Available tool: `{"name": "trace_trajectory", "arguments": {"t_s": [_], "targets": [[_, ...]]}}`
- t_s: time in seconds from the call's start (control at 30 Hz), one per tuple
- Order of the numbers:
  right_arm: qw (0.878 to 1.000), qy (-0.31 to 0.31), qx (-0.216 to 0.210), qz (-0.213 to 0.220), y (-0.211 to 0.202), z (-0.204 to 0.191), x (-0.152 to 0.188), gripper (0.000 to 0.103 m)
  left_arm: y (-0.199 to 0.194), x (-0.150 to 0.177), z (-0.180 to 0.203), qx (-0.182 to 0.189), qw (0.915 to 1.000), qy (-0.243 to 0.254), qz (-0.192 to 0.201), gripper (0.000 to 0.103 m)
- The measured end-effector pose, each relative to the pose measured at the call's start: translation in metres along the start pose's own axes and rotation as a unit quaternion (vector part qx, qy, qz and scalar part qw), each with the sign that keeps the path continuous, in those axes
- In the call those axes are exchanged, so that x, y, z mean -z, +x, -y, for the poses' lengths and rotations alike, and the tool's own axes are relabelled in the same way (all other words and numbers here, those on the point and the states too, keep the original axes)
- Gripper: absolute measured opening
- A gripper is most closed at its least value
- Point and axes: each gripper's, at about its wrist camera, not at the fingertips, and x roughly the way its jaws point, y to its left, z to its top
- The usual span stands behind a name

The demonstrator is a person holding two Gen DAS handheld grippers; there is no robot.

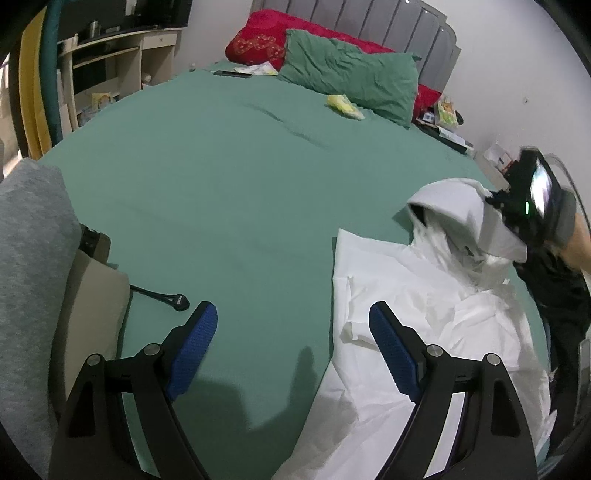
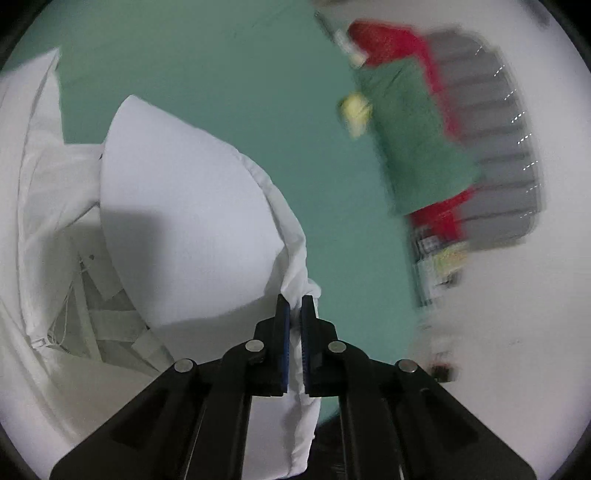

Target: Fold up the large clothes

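A large white garment (image 1: 417, 314) lies crumpled on the right side of a green bed sheet (image 1: 221, 177). My left gripper (image 1: 291, 314) is open and empty, hovering above the garment's left edge, with its right finger (image 1: 388, 339) over the cloth. My right gripper (image 2: 294, 306) is shut on a fold of the white garment (image 2: 177, 229) and lifts it off the bed; it also shows in the left wrist view (image 1: 532, 199) at the far right, holding up a raised hump of cloth. The right wrist view is blurred by motion.
A green pillow (image 1: 351, 70) and a red blanket (image 1: 266, 37) lie by the grey headboard (image 1: 369, 18). A small yellow item (image 1: 345, 105) sits near the pillow. Folded grey and beige cloth (image 1: 33, 277) and a black cable (image 1: 162, 295) lie at the left. A cluttered nightstand (image 1: 447, 118) stands at the right.
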Motion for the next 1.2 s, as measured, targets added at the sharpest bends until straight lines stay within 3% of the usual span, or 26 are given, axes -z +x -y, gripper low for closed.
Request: {"name": "trace_trajectory", "arguments": {"t_s": [0.1,0.2,0.3,0.47,0.6,0.67,0.7,0.73,0.8,0.87,0.97,1.07,1.13,1.17,1.2], "targets": [[0.994,-0.079,0.069,0.022,-0.025,-0.073,0.023,0.005,-0.007,0.001,-0.002,0.002,1.0000,0.001,0.007,0.087],[0.990,-0.084,0.100,0.050,-0.057,-0.119,0.041,0.005,-0.012,0.002,-0.005,0.005,0.9999,-0.002,0.009,0.087],[0.997,-0.033,0.048,0.053,-0.082,-0.128,0.065,0.005,-0.017,0.004,-0.007,0.007,0.9999,-0.002,0.012,0.087],[0.999,0.001,-0.037,0.040,-0.112,-0.154,0.090,0.005,-0.027,0.009,-0.008,0.019,0.9997,0.000,0.014,0.087],[0.990,0.051,-0.127,0.032,-0.112,-0.144,0.108,0.006,-0.037,0.015,-0.004,0.034,0.9992,0.014,0.014,0.087],[0.985,0.093,-0.138,0.043,-0.113,-0.128,0.114,0.014,-0.041,0.019,-0.002,0.040,0.9989,0.019,0.013,0.087],[0.978,0.126,-0.152,0.064,-0.121,-0.118,0.117,0.035,-0.042,0.020,-0.001,0.042,0.9988,0.020,0.013,0.087],[0.971,0.160,-0.155,0.089,-0.128,-0.105,0.117,0.066,-0.042,0.021,-0.001,0.044,0.9988,0.020,0.012,0.087],[0.960,0.209,-0.139,0.122,-0.131,-0.089,0.109,0.086,-0.043,0.022,0.000,0.047,0.9986,0.021,0.013,0.087],[0.947,0.254,-0.150,0.131,-0.108,-0.064,0.082,0.086,-0.041,0.023,0.003,0.047,0.9986,0.024,0.011,0.087],[0.912,0.338,-0.199,0.122,-0.068,-0.040,0.060,0.086,-0.036,0.022,0.007,0.046,0.9986,0.026,0.005,0.087],[0.878,0.419,-0.208,0.101,-0.033,-0.032,0.051,0.081,-0.032,0.022,0.008,0.044,0.9987,0.025,0.000,0.087],[0.843,0.469,-0.255,0.068,-0.007,-0.039,0.053,0.041,-0.029,0.022,0.007,0.046,0.9987,0.023,-0.005,0.087],[0.838,0.474,-0.268,0.045,-0.002,-0.051,0.056,0.037,-0.028,0.023,0.008,0.049,0.9985,0.025,-0.008,0.087],[0.841,0.465,-0.276,0.026,0.003,-0.065,0.055,0.037,-0.028,0.024,0.009,0.049,0.9983,0.028,-0.009,0.087]]}}
